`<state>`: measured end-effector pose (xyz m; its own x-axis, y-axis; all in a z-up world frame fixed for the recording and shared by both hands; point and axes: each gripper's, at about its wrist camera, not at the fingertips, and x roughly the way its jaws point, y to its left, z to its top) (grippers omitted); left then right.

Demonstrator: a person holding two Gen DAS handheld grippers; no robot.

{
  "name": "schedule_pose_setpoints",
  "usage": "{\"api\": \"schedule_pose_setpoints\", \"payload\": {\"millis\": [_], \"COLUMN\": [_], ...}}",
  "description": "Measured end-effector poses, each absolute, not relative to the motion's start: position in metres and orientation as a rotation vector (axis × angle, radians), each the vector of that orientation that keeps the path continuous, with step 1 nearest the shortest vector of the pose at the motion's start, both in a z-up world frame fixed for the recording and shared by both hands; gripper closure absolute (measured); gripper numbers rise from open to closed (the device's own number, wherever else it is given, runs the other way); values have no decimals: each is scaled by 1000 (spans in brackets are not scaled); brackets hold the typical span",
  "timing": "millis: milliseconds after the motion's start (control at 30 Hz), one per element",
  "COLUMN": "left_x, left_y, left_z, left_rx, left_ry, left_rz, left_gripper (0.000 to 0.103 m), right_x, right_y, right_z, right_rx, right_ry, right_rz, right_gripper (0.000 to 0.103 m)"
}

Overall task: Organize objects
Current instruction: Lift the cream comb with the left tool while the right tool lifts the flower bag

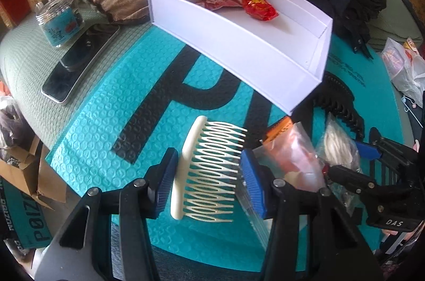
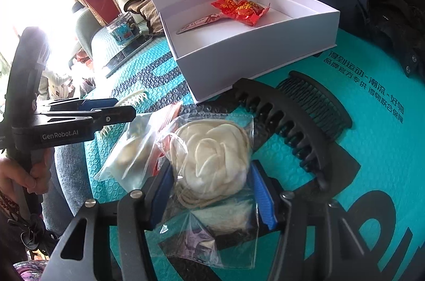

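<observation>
Nearest the left wrist camera we see the left claw (image 1: 211, 181) with its blue pads (image 1: 253, 186) set against both sides of a cream hair comb (image 1: 205, 173): one pad meets the curved spine, the other meets the tips of the teeth, so the claw pinches the comb across its width. Whether the comb is lifted off the teal bubble mailer (image 1: 106, 137) under it we cannot tell. In the right wrist view, the right claw (image 2: 209, 189) has a blue pad on each side of a clear bag holding a cream fabric flower (image 2: 212, 161); the pads press the bag's plastic, so we read this claw as pinching the bag. A second clear bag (image 2: 132, 150) lies just beside it, toward the left claw. A black claw clip (image 2: 289, 129) lies beside the flower bag, and a black hair comb (image 2: 316, 100) lies just beyond the clip, both on the mailer. Behind these items an open white box (image 2: 255, 55) stands with its lid raised; inside it lie a red snack packet (image 2: 243, 7) and a narrow red patterned piece (image 2: 202, 21). In the left wrist view, a phone (image 1: 79, 65) and a clear jar with a blue label (image 1: 59, 17) sit well apart from the box, to its left.
</observation>
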<state>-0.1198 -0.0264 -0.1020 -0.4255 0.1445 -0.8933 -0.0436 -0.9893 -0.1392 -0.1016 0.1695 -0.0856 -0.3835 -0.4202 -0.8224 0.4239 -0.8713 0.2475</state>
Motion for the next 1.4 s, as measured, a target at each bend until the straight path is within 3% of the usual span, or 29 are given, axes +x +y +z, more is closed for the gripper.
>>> {"api": "schedule_pose_setpoints", "payload": {"millis": [200,333,767,1400], "left_x": [-121,-119,-102,-78], "left_y": [-31,-36,-49,-43], "left_z": [-109,-108,-91,-47], "left_rx": [-1627,-1596,-1596,-1526], "left_ry": [-21,-56,-237,-287], "left_rz": [2619,2643,2653,2713], "left_gripper": [55,59,60,60], "right_x": [-103,-100,-97,-93], "right_y": [168,165,165,167], "right_z": [-86,-86,-77,-57], "right_rx": [1366,1354,1287,1237], "right_ry": [13,60,71,16], "right_rz": [-2243,-2251,-2276,-2271], "right_gripper": [45,46,56,57]}}
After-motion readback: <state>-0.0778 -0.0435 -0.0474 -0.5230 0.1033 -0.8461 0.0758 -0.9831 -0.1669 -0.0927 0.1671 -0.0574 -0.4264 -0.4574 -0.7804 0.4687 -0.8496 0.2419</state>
